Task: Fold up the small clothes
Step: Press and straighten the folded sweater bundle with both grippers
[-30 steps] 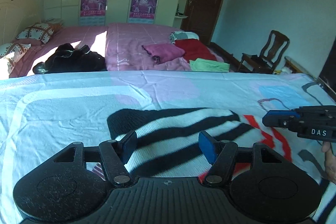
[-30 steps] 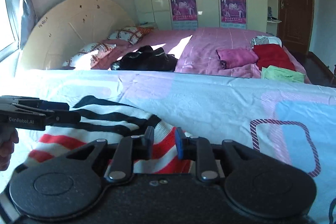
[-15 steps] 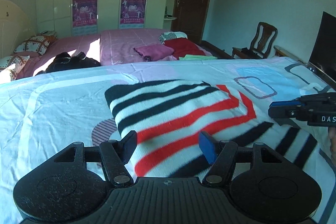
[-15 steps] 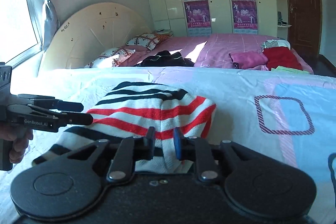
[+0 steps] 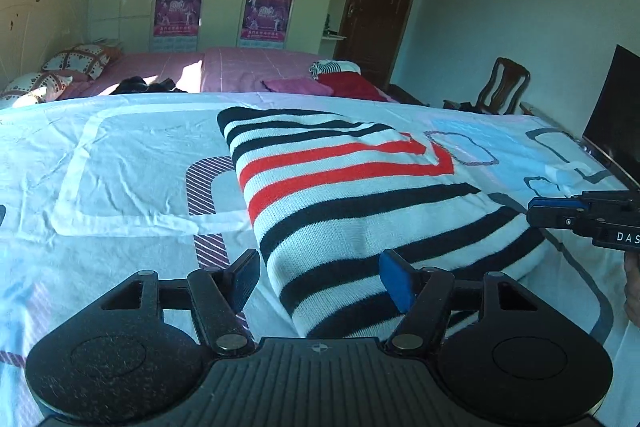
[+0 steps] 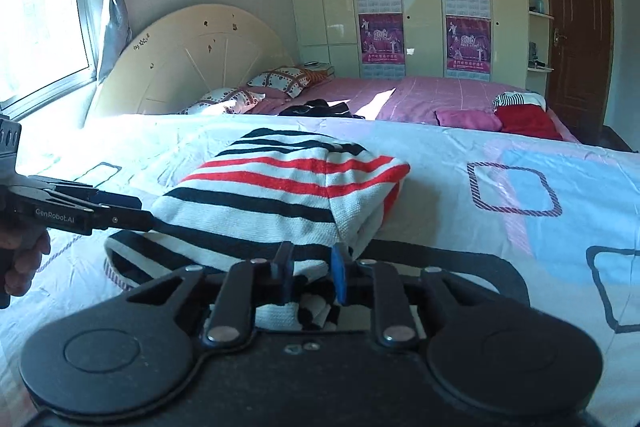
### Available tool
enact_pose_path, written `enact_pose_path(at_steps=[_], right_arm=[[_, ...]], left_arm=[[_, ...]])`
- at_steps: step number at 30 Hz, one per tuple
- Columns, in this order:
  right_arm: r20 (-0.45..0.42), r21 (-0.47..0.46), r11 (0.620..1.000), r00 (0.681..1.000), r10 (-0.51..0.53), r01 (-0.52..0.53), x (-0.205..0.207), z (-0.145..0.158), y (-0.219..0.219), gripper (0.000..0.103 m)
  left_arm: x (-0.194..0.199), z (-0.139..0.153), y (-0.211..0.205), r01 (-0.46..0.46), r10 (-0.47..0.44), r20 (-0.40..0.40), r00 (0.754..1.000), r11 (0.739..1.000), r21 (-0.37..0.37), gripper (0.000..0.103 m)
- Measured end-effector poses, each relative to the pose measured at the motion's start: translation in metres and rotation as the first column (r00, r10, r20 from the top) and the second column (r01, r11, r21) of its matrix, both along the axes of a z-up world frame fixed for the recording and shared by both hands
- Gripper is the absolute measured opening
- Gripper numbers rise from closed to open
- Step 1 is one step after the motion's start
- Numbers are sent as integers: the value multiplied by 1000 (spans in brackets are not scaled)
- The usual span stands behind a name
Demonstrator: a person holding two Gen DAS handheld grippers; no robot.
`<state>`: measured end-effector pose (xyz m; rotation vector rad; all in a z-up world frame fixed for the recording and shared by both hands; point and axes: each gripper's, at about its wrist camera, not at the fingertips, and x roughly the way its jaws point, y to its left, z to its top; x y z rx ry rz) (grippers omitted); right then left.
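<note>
Striped sweater (image 5: 352, 203) lying folded on the patterned bedsheet (image 5: 120, 163), centre of the left wrist frame; black, white and red bands visible. Left gripper (image 5: 320, 277) at lower centre of that frame, fingers set apart to either side of the sweater's near corner, pads not seen pressing on the knit. Right gripper (image 6: 310, 273) at lower centre of the right wrist frame, fingers drawn close with a bunched fold of the sweater's edge clamped between them. In the left wrist frame, right gripper entering from the right edge, its tips at the sweater's right hem. Hand (image 6: 18, 263) visible at the left edge of the right wrist frame, on the left gripper's handle. Pink bed (image 6: 440, 91) with folded clothes (image 6: 520, 117) in the upper background.
</note>
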<state>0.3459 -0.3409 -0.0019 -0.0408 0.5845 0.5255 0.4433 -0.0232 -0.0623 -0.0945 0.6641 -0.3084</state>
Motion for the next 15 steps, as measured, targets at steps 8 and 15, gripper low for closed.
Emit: enact_pose_path(at_steps=[8, 15], right_arm=[[-97, -3, 1000, 995, -14, 14, 4, -43, 4, 19], [-102, 36, 999, 995, -22, 26, 2, -54, -3, 23]], left_arm=[[-4, -25, 2, -43, 44, -81, 996, 999, 11, 67], [-2, -29, -4, -74, 77, -89, 993, 997, 26, 68]])
